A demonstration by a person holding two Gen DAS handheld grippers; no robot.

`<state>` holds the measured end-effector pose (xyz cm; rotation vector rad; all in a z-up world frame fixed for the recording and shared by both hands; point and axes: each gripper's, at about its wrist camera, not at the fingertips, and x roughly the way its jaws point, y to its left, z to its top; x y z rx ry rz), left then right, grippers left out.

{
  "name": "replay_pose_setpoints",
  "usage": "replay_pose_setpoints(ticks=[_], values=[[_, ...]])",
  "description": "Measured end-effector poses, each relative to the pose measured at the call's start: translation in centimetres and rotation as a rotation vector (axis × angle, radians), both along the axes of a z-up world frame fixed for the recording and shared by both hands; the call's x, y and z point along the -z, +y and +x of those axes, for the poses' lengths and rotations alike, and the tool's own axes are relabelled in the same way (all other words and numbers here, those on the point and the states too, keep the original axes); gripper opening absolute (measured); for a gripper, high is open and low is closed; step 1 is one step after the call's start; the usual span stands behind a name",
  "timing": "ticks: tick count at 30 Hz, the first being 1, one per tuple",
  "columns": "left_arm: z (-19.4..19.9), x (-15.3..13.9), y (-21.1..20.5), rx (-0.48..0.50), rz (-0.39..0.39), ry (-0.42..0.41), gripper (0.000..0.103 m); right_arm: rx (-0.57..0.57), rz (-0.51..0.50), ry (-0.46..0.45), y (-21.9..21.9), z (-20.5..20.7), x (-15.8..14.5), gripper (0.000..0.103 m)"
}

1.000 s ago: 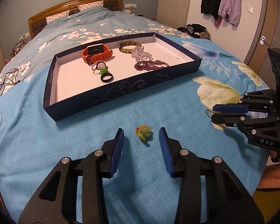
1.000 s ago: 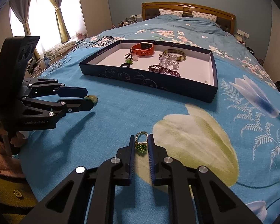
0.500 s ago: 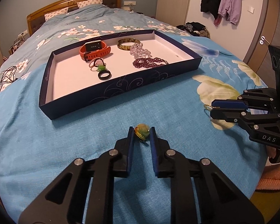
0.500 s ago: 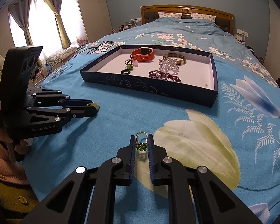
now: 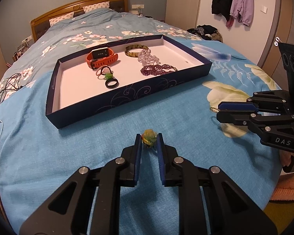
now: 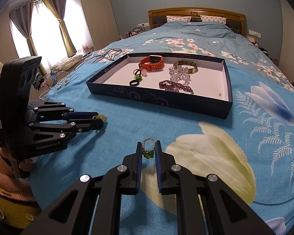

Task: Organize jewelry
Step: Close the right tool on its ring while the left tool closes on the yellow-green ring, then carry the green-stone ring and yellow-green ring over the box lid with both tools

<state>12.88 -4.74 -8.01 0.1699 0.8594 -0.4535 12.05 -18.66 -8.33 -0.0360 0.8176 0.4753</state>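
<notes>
both grippers pinch small rings above the bedspread [image 5: 49, 156]: left gripper [image 5: 149, 138] a jade ring [image 5: 150, 136], right gripper [image 6: 148, 147] a beaded ring [image 6: 148, 149]. carry both level over the tray [image 5: 127, 94] wall, then let go low beside the black ring [image 5: 111, 83].

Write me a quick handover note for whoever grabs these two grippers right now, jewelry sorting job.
Left gripper: shut on the green bead ring, just above the blue bedspread.
Right gripper: shut on the gold ring with green stone, also over the bedspread.
Tray: lies farther up the bed, ahead of both grippers.
Done: already in the tray are the orange watch, bangle, clear bead bracelet, purple bead bracelet, black ring and a small green-stone ring.
Left: carry both held rings into the tray and release them.
</notes>
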Motion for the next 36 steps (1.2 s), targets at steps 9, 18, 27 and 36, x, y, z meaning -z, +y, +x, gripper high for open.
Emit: replay_pose_setpoints(ticks=[9,18,27,36], values=[[-0.3,-0.9,0.5,-0.013,-0.021,-0.031,0.016,0.008,0.027,-0.016,-0.1,0.2,-0.6,0.011],[-0.6,-2.3,1.3,-0.034,-0.048,-0.067,0.016,0.005,0.042,-0.037,0.3,0.5,-1.2,0.011],[-0.7,-3.4,1.8,-0.047,-0.059,-0.096,0.016,0.006,0.06,-0.058,0.3,0.9,-1.9,0.011],[-0.7,-4.0,2.0,-0.054,-0.066,-0.115,0.016,-0.002,0.065,-0.075,0.6,1.2,-2.4,0.011]])
